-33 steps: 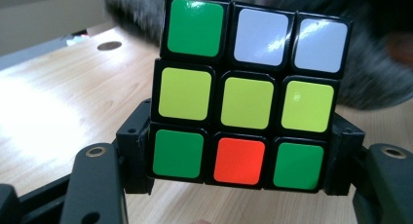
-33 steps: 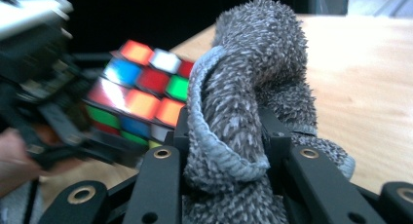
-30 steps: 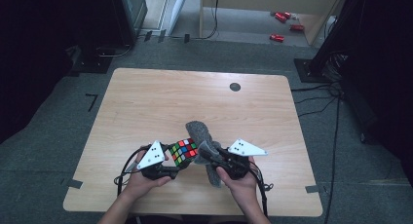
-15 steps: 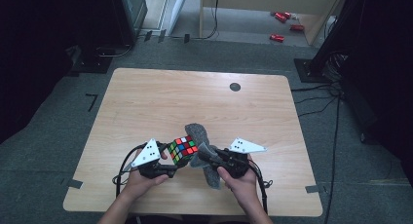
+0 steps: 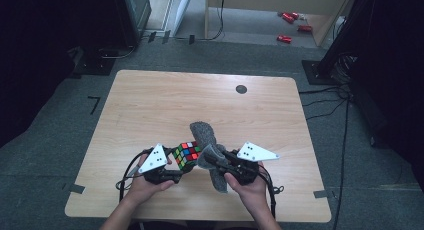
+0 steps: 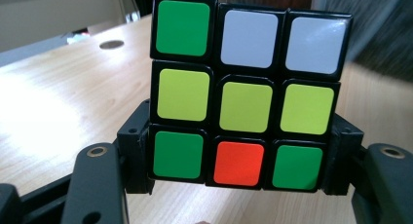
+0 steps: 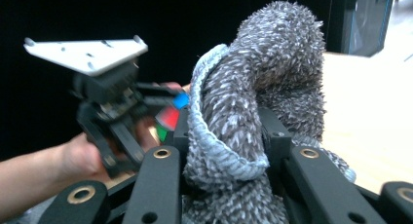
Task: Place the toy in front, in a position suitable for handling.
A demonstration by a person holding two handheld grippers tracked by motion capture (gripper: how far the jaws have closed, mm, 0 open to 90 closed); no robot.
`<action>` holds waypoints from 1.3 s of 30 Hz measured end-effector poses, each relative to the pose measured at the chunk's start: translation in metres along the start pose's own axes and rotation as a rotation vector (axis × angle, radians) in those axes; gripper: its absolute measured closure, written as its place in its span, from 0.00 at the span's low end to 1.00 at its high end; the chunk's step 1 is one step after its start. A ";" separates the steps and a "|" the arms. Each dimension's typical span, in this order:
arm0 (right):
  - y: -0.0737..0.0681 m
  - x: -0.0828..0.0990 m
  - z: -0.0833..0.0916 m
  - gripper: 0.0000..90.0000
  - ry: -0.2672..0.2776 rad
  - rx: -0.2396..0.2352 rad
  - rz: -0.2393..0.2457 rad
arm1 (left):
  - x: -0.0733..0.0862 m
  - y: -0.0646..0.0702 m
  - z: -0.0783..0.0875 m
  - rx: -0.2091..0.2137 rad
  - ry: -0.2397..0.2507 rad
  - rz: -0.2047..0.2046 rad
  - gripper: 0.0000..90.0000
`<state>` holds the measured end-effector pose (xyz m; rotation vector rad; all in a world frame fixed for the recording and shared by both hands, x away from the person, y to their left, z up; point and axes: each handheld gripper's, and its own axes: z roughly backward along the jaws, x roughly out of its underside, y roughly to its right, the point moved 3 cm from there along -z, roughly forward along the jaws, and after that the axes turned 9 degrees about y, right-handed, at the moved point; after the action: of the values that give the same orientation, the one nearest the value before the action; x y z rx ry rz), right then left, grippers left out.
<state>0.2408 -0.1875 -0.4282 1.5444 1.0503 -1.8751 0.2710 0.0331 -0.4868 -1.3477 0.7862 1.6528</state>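
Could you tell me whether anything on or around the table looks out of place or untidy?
Only the red cans strewn on the floor beyond the table look untidy; nothing on it seems spilled or damaged.

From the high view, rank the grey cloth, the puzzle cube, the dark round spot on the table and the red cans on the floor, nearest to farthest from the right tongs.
1. Grey cloth: clamped in the right tongs.
2. Puzzle cube: just to their left, held in the left tongs.
3. Dark round spot: near the table's far edge.
4. Red cans: on the floor beyond the table.
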 end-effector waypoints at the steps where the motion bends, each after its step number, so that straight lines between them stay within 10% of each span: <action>1: -0.005 -0.001 -0.001 0.76 -0.001 -0.017 0.017 | 0.000 0.004 -0.003 0.001 -0.011 -0.016 0.38; 5: -0.022 0.003 -0.010 0.74 -0.018 -0.064 0.071 | -0.005 0.014 -0.005 0.004 -0.002 -0.058 0.38; 13: 0.007 0.009 -0.004 0.75 -0.017 0.002 -0.054 | -0.006 0.010 0.000 0.006 0.032 -0.041 0.38; 20: -0.008 0.002 -0.006 0.75 -0.032 -0.002 0.043 | -0.006 0.009 0.001 0.011 0.038 -0.038 0.38; 26: 0.013 0.010 -0.002 0.76 -0.038 0.064 -0.045 | -0.006 0.008 0.000 -0.003 0.020 -0.044 0.38; 33: -0.018 0.004 -0.011 0.75 -0.030 -0.027 0.042 | -0.006 0.013 -0.001 0.007 0.014 -0.068 0.38; 39: 0.016 0.011 -0.002 0.76 -0.047 0.071 -0.061 | -0.007 0.010 0.001 0.006 0.027 -0.053 0.38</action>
<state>0.2516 -0.1947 -0.4425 1.5157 1.0305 -2.0004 0.2622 0.0285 -0.4798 -1.3777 0.7639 1.5934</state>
